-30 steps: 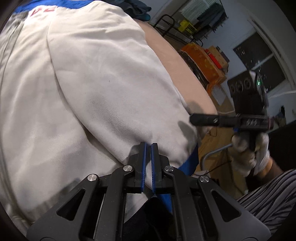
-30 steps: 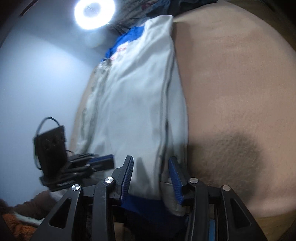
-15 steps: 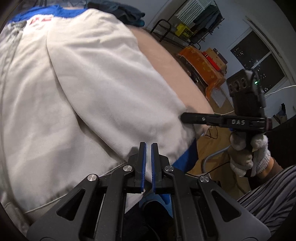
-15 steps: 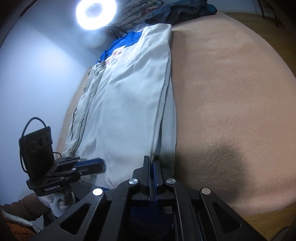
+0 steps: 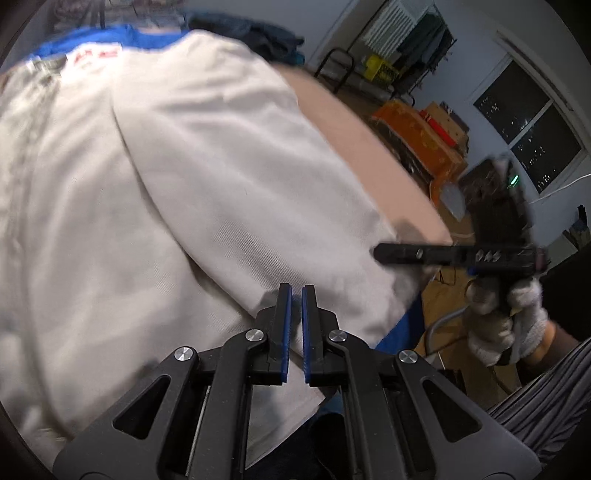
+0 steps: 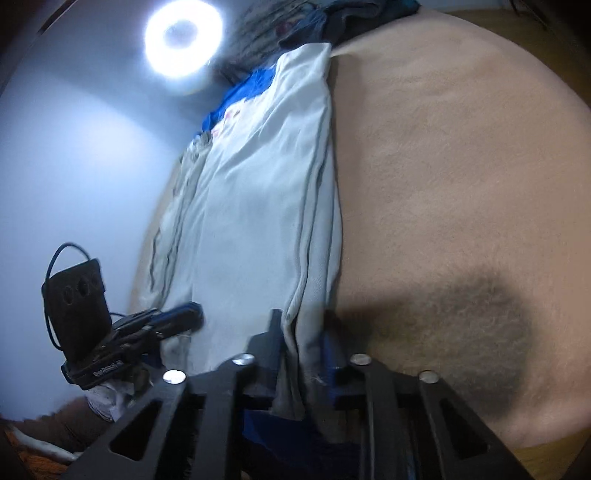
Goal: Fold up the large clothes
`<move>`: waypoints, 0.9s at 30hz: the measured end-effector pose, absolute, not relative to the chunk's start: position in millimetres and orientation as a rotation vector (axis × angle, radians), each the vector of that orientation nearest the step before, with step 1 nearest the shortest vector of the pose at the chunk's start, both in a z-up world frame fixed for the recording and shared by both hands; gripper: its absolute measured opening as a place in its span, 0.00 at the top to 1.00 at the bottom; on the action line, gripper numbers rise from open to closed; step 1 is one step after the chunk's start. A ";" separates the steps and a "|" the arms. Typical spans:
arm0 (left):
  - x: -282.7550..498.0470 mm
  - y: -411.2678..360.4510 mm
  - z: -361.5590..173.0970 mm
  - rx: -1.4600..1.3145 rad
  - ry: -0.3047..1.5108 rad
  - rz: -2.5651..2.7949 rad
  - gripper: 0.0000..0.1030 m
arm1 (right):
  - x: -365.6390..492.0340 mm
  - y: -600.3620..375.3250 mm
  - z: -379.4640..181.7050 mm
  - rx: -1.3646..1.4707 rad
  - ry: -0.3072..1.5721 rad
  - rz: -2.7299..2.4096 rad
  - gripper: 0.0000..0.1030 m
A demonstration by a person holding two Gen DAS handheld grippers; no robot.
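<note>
A large white garment with blue trim lies lengthwise on a beige bed cover. My left gripper is shut, its blue pads pinching the near edge of the upper cloth layer. In the right wrist view it shows at the garment's near left corner. My right gripper grips the garment's near right hem, with bunched white cloth filling the gap and its jaws opening slightly. Seen from the left wrist view, the right gripper reaches in sideways, held by a gloved hand.
Dark clothes are piled at the bed's far end. The bare beige cover stretches right of the garment. A ring lamp glares on the wall. An orange box, a rack and a window lie beyond the bed.
The right gripper's jaws, wide a second ago, have closed around the hem, and cloth now bunches up between them. The left gripper has stayed shut at the same edge.
</note>
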State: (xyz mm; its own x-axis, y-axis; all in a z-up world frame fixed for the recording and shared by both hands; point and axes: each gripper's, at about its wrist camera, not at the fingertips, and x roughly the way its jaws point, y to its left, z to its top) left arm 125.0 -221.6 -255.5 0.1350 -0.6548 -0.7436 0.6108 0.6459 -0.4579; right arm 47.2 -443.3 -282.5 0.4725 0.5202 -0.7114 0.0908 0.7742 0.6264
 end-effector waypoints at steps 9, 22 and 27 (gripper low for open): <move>112.6 -175.4 -205.5 -0.097 0.985 -0.893 0.99 | 72.5 -409.5 -223.4 0.402 1.171 0.275 0.93; 112.1 6.6 -134.6 -0.263 0.770 -0.600 0.99 | 93.7 -319.0 -169.3 0.075 1.154 0.334 0.94; 113.9 32.0 -140.0 -0.339 0.781 -0.560 0.99 | 95.8 -268.6 -169.3 0.008 1.130 0.400 0.94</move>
